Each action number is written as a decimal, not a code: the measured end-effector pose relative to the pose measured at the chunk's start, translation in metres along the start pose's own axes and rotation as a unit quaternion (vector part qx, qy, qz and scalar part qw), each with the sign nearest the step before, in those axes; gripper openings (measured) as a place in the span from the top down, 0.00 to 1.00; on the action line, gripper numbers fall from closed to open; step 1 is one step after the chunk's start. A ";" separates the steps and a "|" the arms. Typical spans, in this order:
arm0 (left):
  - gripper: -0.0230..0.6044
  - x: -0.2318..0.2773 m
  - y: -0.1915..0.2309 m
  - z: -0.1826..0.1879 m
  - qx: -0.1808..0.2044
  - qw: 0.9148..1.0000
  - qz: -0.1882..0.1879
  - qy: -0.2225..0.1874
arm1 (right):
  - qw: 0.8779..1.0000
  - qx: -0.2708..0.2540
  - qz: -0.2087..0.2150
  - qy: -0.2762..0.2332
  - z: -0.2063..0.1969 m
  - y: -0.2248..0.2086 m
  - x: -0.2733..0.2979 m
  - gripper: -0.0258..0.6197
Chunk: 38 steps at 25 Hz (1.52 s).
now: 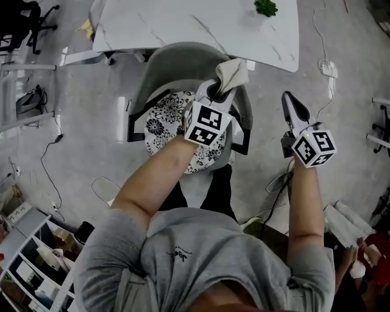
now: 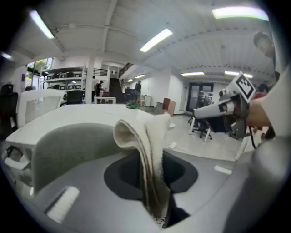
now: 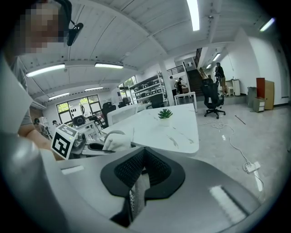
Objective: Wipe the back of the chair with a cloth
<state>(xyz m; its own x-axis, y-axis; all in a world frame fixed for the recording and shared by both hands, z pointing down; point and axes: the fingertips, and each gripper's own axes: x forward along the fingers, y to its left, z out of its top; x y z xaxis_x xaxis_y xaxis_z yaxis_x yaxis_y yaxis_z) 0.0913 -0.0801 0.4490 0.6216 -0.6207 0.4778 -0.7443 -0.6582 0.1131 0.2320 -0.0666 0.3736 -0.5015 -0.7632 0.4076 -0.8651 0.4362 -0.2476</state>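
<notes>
A grey chair with a curved back (image 1: pixel 183 58) and a floral seat cushion (image 1: pixel 163 122) stands at a white table. My left gripper (image 1: pixel 220 90) is shut on a beige cloth (image 1: pixel 233 72) and holds it at the right end of the chair back's top edge. In the left gripper view the cloth (image 2: pixel 146 150) stands folded up out of the jaws, with the grey chair back (image 2: pixel 68 145) to its left. My right gripper (image 1: pixel 291 108) hovers to the right of the chair, shut with nothing in it (image 3: pixel 143 170). From there the cloth (image 3: pixel 119 142) shows at the left.
The white marble table (image 1: pixel 201 24) lies just beyond the chair, with a small green plant (image 1: pixel 265 7) on it. Cables (image 1: pixel 46 164) run over the grey floor on both sides. Shelves (image 1: pixel 30 262) stand at the lower left. A person's legs are under me.
</notes>
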 end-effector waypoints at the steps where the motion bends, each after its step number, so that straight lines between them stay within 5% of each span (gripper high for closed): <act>1: 0.73 -0.012 0.017 -0.005 -0.020 1.000 0.015 -0.005 | 1.000 -0.002 0.004 0.002 0.000 0.005 0.005 0.96; 5: 0.73 -0.075 0.104 -0.053 -0.085 0.991 0.108 0.003 | 1.000 -0.009 0.020 0.011 0.001 0.032 0.033 0.96; 11: 0.73 -0.156 0.199 -0.116 -0.153 0.963 0.222 0.020 | 0.998 -0.020 0.050 0.019 0.004 0.080 0.076 0.96; 15: 0.73 -0.163 0.217 -0.137 -0.180 0.952 0.247 0.027 | 0.997 -0.030 0.060 0.024 0.007 0.098 0.091 0.96; 25: 0.73 -0.115 0.218 -0.141 -0.215 0.942 0.258 0.031 | 0.998 -0.026 0.046 0.028 0.005 0.081 0.079 0.96; 31: 0.73 -0.089 0.204 -0.133 -0.205 0.945 0.249 0.046 | 1.000 -0.007 0.016 0.020 -0.003 0.038 0.051 0.96; 35: 0.73 -0.038 0.164 -0.104 -0.148 0.969 0.187 0.062 | 1.000 0.006 -0.005 0.013 -0.007 0.009 0.028 0.96; 38: 0.73 0.000 0.130 -0.077 -0.133 0.977 0.152 0.064 | 1.000 0.016 -0.020 0.004 -0.010 -0.013 0.008 0.96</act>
<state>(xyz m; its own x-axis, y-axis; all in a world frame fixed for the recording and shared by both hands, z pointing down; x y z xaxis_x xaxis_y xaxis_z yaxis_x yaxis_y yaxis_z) -0.0246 -0.1329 0.5309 0.3393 -0.7002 0.6281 -0.9373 -0.3077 0.1634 0.2389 -0.0737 0.3891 -0.4668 -0.7755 0.4250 -0.8836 0.3897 -0.2596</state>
